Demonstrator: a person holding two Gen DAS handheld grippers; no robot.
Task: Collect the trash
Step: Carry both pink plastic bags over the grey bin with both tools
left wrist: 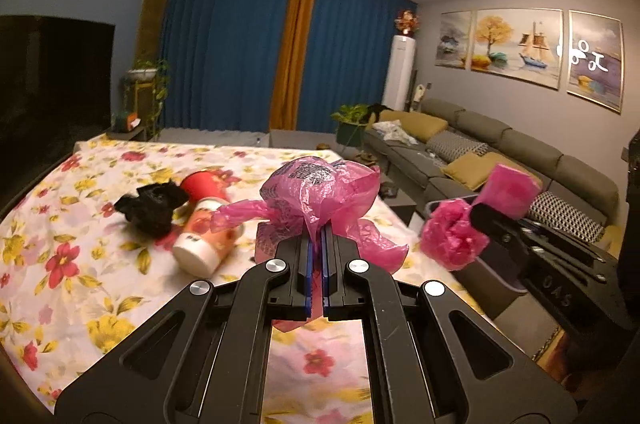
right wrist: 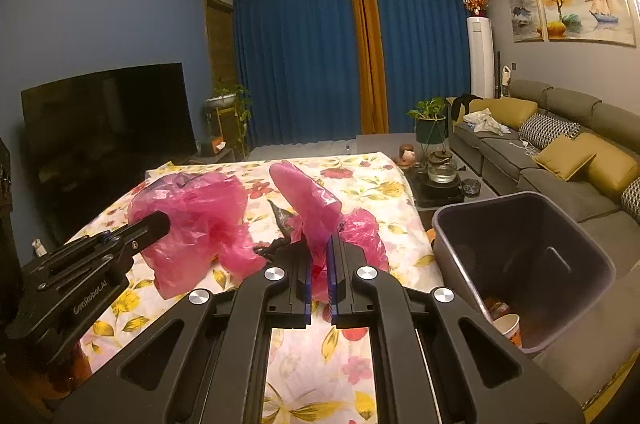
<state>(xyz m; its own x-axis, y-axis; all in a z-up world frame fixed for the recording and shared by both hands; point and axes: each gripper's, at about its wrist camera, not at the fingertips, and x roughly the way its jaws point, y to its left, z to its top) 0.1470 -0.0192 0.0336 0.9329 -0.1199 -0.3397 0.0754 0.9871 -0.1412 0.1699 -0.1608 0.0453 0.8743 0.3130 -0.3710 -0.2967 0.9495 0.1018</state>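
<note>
Above the flowered worktop (left wrist: 80,264), your left tongs (left wrist: 319,248) pinch shut on one pink plastic bag (left wrist: 320,184) and your right tongs (right wrist: 319,256) on another (right wrist: 308,204); both are light, limp, slippery film, so grip bunched folds.

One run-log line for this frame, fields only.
left gripper: shut on pink bag | right gripper: shut on second pink bag | bin: right of table

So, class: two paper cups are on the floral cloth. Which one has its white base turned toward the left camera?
The pale cup, lying on its side nearest the camera, beside the black crumpled bag. The red cup lies behind it.
</note>
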